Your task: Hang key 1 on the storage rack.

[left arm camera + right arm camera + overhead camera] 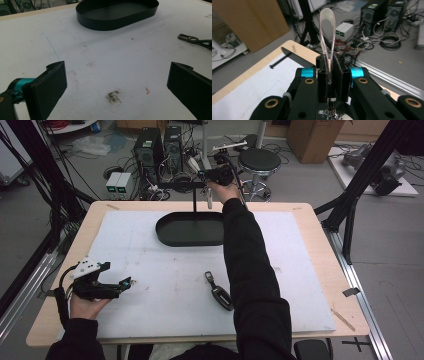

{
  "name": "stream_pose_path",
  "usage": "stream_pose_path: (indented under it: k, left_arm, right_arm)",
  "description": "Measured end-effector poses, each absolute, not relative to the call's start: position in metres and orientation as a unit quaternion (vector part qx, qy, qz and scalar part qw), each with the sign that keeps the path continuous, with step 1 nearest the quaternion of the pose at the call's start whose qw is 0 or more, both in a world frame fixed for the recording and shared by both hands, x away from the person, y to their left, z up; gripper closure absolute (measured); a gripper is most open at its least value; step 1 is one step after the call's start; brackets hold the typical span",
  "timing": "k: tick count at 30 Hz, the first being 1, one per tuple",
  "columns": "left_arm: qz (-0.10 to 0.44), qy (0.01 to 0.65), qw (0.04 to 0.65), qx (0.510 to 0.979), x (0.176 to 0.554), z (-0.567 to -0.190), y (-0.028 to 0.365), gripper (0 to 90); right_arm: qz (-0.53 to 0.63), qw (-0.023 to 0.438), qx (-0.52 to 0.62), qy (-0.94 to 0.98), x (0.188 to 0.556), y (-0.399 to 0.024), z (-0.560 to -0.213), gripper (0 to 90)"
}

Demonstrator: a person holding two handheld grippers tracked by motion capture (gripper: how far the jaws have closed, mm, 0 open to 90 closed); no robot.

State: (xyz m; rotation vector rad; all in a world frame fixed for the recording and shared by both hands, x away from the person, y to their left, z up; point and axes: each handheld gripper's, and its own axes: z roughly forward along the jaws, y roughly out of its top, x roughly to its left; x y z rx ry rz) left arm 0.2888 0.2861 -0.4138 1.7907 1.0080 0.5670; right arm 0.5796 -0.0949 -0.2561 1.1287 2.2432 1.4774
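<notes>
My right gripper (210, 189) is raised over the table's far edge, beside the top of a black stand post (194, 200). Its jaws are shut on a narrow, shiny silver loop (327, 32) that sticks out past the fingertips (320, 65); in the high view the silver loop (209, 199) shows as a pale strip below the gripper. The post rises from a black oval tray (170, 236). My left gripper (117, 274) rests low at the near left of the white mat, jaws wide open on nothing; in its own view the left gripper (115, 82) faces the oval tray (100, 23).
A black key fob with a metal clip (218, 292) lies on the white mat (150, 285) near the front middle; its clip (187, 38) shows at the right of the left gripper view. Behind the table are computer towers (157, 147), cables and a round stool (258, 160).
</notes>
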Motion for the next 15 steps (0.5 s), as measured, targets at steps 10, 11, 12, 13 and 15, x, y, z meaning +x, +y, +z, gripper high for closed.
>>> stream_pose_path:
  k: [10, 11, 12, 13, 15]
  left_arm:
    - [0.232, 0.413, 0.482, 0.737, 0.291, -0.415, 0.286, 3.2]
    - [0.232, 0.412, 0.482, 0.738, 0.291, -0.415, 0.286, 3.2]
    - [0.232, 0.412, 0.482, 0.738, 0.291, -0.415, 0.286, 3.2]
    - [0.232, 0.412, 0.482, 0.738, 0.291, -0.415, 0.286, 3.2]
    - [0.232, 0.412, 0.482, 0.738, 0.292, -0.415, 0.286, 3.2]
  right_arm:
    - [0.515, 0.117, 0.397, 0.751, 0.590, -0.099, -0.259, 83.2]
    - [0.515, 0.118, 0.395, 0.752, 0.591, -0.098, -0.259, 83.1]
    - [0.513, 0.119, 0.394, 0.753, 0.591, -0.097, -0.260, 83.1]
    - [0.512, 0.119, 0.395, 0.754, 0.592, -0.096, -0.260, 83.1]
    - [0.512, 0.119, 0.396, 0.753, 0.594, -0.095, -0.261, 83.0]
